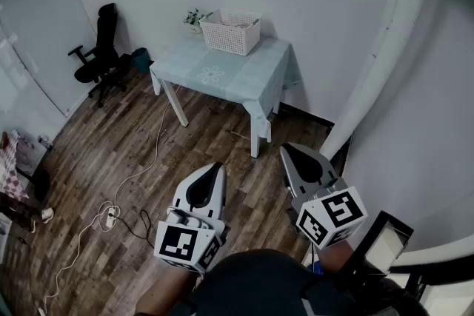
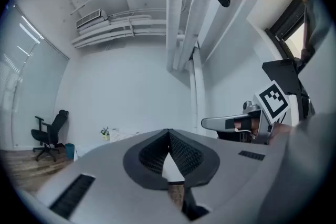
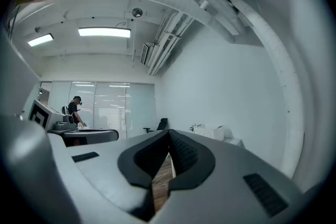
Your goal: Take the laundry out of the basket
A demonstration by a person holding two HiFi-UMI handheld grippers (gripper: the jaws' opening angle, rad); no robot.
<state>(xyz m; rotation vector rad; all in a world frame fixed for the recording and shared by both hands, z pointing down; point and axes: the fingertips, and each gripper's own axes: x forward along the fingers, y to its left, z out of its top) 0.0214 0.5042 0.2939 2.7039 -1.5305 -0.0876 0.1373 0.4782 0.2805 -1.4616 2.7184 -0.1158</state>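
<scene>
A white slatted laundry basket (image 1: pixel 231 31) stands at the back of a small table (image 1: pixel 222 74) with a pale green cloth, far ahead of me. Light fabric shows just inside its rim. Both grippers hang low near my body, well short of the table. The left gripper (image 1: pixel 217 168) is shut with nothing in it, its tips meeting in the left gripper view (image 2: pixel 168 132). The right gripper (image 1: pixel 286 150) is also shut and empty, tips together in the right gripper view (image 3: pixel 168 132). That view shows the basket (image 3: pixel 210 131) small and distant.
A small potted plant (image 1: pixel 194 19) sits beside the basket. A black office chair (image 1: pixel 100 55) and a teal bin (image 1: pixel 141 58) stand left of the table. A white cable with a power strip (image 1: pixel 110 216) trails over the wooden floor. A white wall and pipe (image 1: pixel 374 48) run along the right.
</scene>
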